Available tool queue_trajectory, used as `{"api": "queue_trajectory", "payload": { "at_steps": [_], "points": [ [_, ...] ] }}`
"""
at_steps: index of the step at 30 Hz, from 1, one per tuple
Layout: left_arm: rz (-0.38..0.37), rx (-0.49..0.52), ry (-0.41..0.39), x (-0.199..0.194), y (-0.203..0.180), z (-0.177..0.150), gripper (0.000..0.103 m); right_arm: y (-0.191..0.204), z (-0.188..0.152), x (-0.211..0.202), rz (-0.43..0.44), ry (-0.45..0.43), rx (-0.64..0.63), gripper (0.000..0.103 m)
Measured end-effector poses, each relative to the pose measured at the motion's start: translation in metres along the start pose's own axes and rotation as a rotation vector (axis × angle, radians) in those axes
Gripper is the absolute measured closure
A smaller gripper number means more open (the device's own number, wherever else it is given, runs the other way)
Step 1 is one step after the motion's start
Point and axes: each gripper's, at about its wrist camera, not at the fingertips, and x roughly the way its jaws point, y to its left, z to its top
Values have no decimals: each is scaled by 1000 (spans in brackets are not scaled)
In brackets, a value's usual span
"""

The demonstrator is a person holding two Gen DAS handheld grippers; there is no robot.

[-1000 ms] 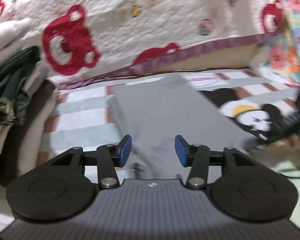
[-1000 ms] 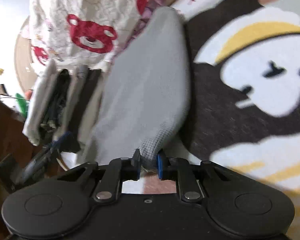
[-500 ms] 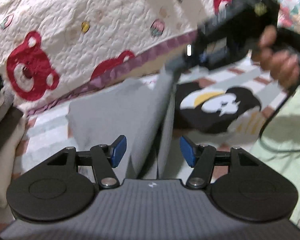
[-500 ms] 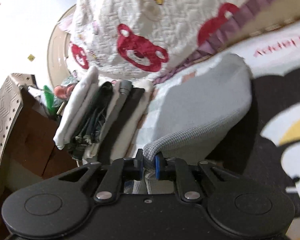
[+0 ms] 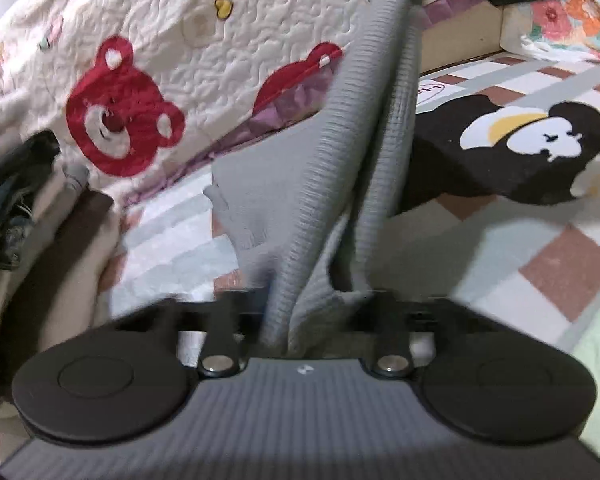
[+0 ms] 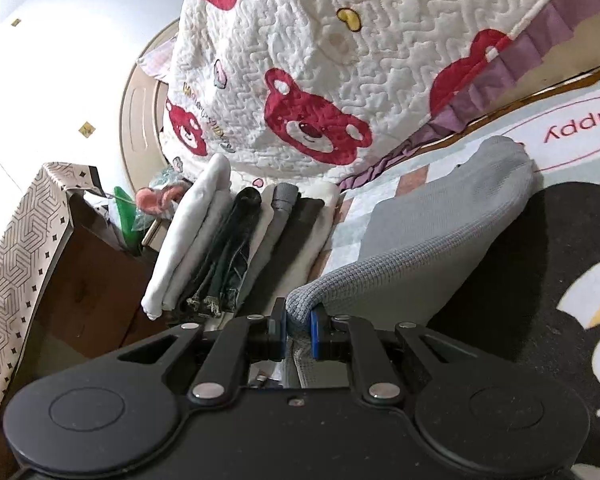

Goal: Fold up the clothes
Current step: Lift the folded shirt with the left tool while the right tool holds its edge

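Grey knit garment (image 6: 440,216) is clenched in right tool (image 6: 299,326), left tool (image 5: 296,320) closing on it, beside "Happy" rug (image 6: 580,128).

**Two handheld grippers, both with grey fabric between their fingers**

The right gripper (image 6: 298,326) is clamped tight: its blue-padded fingers (image 6: 317,334) pinch a rolled edge of the grey knit garment (image 6: 432,240). The left gripper (image 5: 296,312) points downward, blurred. Its jaws are closing, with a hanging fold of the same garment between them; whether the pads press it cannot be told.
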Motion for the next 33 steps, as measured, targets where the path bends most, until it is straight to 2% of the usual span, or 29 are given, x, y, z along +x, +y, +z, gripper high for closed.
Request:
{"api": "queue_trajectory", "payload": {
  "at_steps": [2,4,8,11,12,15,18,20,22,26,30,33],
  "points": [
    [5,32,-14,-9,1,4,90,-1,-8,-8,7,-14,0,89],
    [11,55,-31,-24,2,8,91,-1,-19,-22,53,-33,-7,89],
    [-14,64,-42,-74,4,16,91,4,-49,-58,143,-50,13,89],
    [-71,77,-7,-121,-5,14,91,7,-84,-91,175,-15,85,90],
    [-90,82,17,-130,-11,12,91,8,-95,-100,162,6,101,89],
    [-121,125,101,-135,-27,7,91,-2,-117,-107,127,53,182,89],
    [-120,217,122,-122,-32,13,91,-18,-119,-100,95,82,278,90],
    [-159,306,127,-109,-26,28,91,-28,-108,-94,70,88,327,89],
    [-216,367,173,-91,-14,51,91,-40,-92,-90,58,71,385,89],
    [-317,401,279,-44,8,97,90,-62,-64,-70,-23,51,453,89],
    [-311,382,367,16,18,126,90,-85,-35,-48,-102,37,472,89],
    [-287,302,374,48,23,131,90,-103,-20,-36,-143,32,469,89]
  ]
}}
